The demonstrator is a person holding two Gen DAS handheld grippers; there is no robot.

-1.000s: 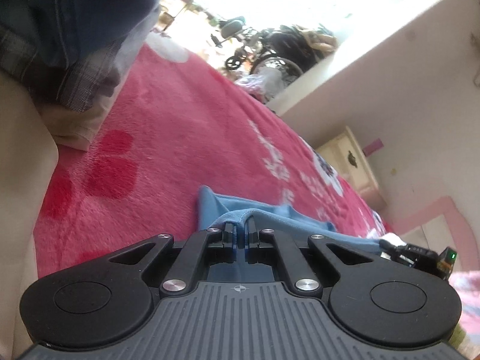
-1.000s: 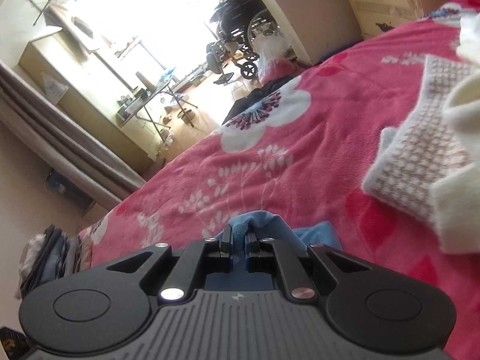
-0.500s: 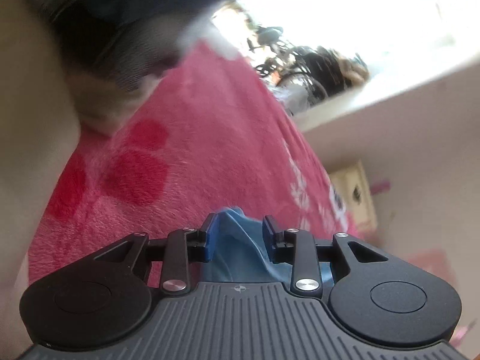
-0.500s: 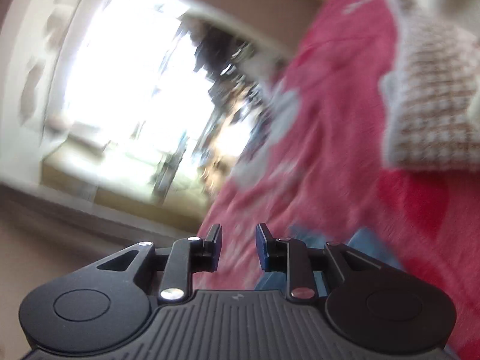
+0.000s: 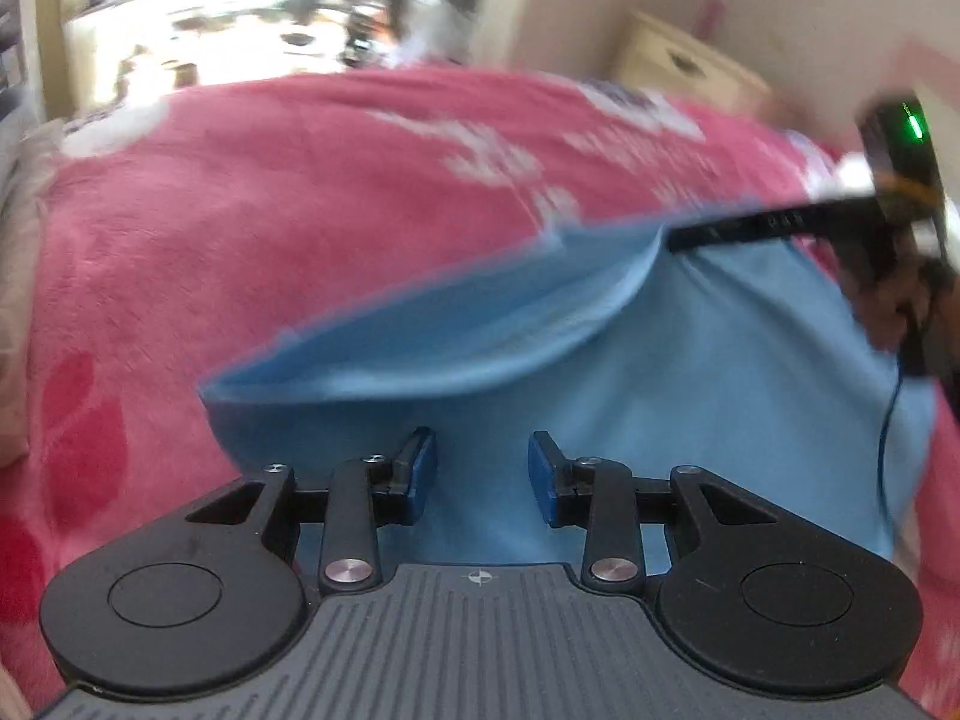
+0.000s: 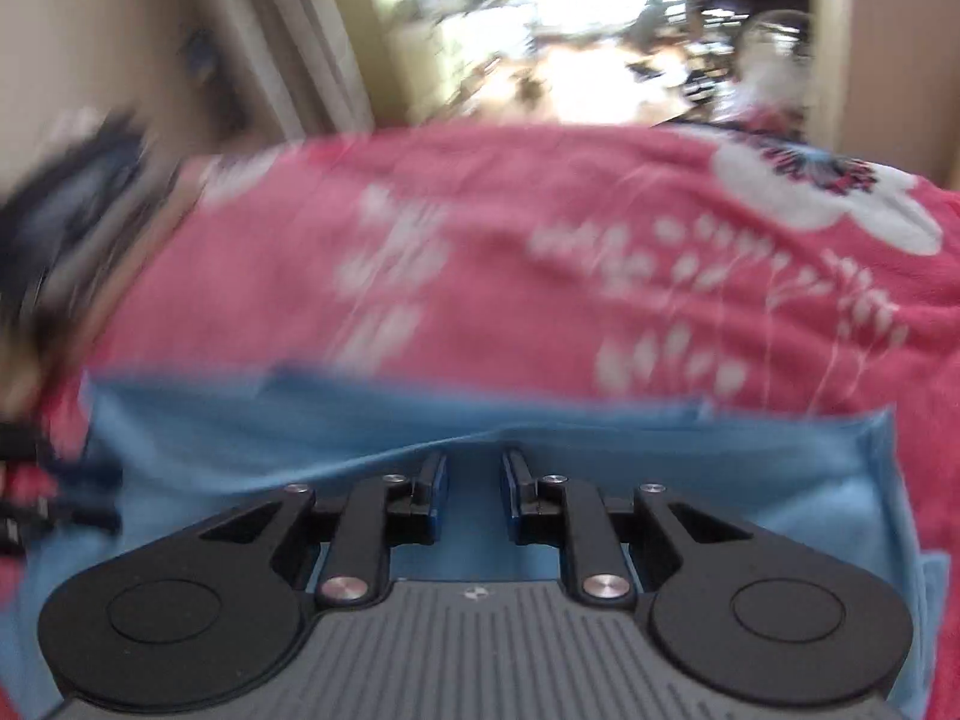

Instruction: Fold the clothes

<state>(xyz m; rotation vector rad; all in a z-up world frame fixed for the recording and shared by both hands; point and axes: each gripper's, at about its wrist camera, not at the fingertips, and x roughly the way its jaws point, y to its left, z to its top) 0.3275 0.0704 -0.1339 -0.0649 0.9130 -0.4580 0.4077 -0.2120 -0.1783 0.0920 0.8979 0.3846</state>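
Your left gripper (image 5: pixel 479 471) stands open over the blue garment (image 5: pixel 690 360), nothing pinched; your right gripper (image 6: pixel 474 495) is closing, its pads apart with no cloth gripped; the garment lies loosely folded on the pink blanket (image 5: pixel 270 210); the upper flap looks puffed, so it could slide askew if you brush it; both views are blurred, so edges may be misjudged.

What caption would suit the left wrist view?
Left gripper, fingers apart, above a blue garment on a pink floral blanket.
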